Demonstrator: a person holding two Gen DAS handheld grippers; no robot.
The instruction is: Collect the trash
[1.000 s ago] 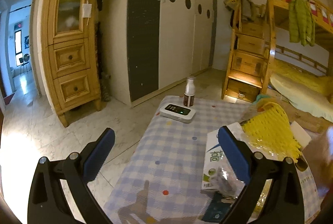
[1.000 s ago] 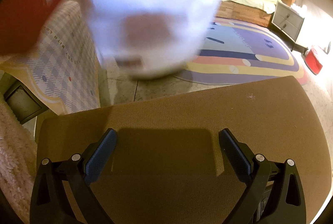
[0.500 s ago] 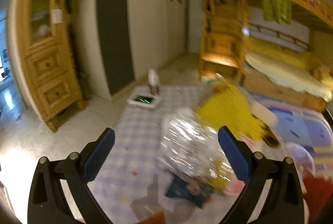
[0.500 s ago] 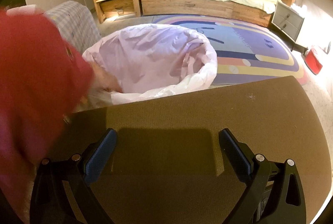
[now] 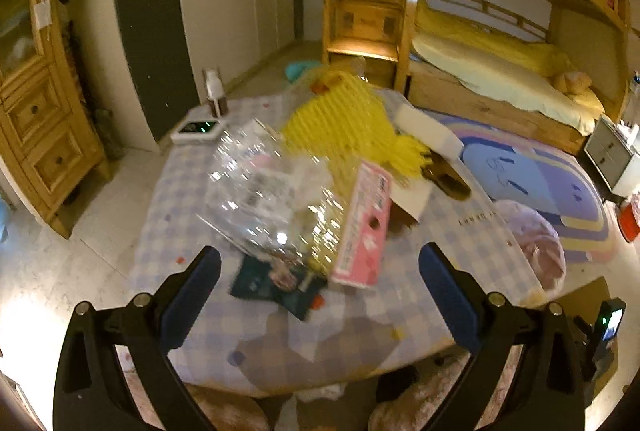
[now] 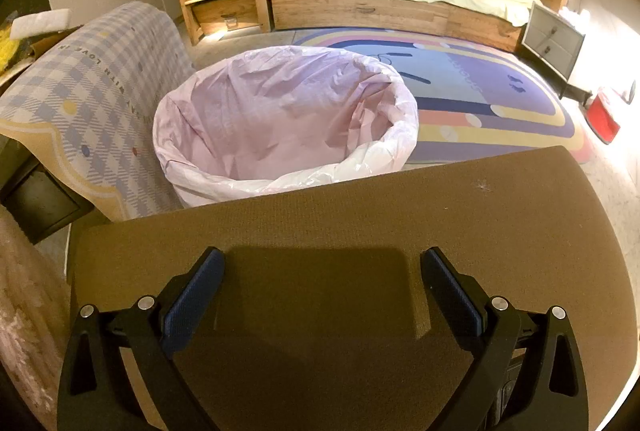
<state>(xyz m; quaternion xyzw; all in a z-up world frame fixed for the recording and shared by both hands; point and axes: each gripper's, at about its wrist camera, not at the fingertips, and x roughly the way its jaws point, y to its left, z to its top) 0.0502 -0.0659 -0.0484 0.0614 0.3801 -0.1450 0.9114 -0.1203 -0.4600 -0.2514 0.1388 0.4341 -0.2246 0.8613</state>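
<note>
Tablecloth (image 6: 100, 79) edge print: "WITH LOVE".

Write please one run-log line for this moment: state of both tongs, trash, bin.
left tongs: open, empty | right tongs: open, empty | trash pile: on checked table | lined bin: beside table, no trash visible

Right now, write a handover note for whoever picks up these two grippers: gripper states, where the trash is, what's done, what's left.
Left gripper: open, empty, above the checked-cloth table.
Right gripper: open, empty, over a brown padded surface.
On the table, uncollected: crinkled clear plastic packaging, pink flat carton, yellow foam net, dark wrapper.
The bin with the pale pink liner stands on the floor beside the table; nothing visible inside it.
Done: apparently nothing binned.
Left: pick up each piece and drop it in the bin.
</note>
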